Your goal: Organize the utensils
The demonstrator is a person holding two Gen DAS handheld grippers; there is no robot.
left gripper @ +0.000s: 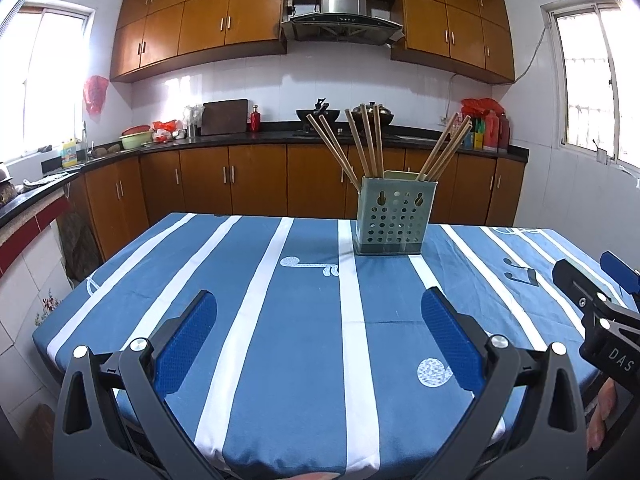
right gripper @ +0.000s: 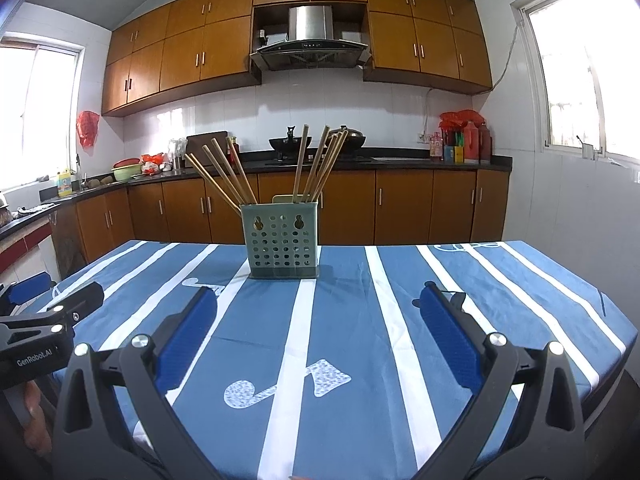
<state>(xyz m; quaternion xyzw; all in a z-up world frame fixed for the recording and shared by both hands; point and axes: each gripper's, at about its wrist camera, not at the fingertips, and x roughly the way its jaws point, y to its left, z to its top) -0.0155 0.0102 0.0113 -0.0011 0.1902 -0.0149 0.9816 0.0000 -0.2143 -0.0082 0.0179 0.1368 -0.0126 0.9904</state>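
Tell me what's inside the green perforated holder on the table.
The holder holds wooden chopsticks leaning out left and right. Their lower ends and the holder's bottom are hidden by its wall.

In the left wrist view, white letters "DAS" stand on the black body of the right gripper (left gripper: pixel 618 276) — cut off at the frame edge. In the right wrist view, "GenRobot.AI" reads on the left gripper (right gripper: pixel 52 286) — on its black body.

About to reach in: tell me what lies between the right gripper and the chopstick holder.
Nothing visible does. Only bare striped tablecloth lies between the open right gripper and the green chopstick holder. The left gripper sits off to the side.
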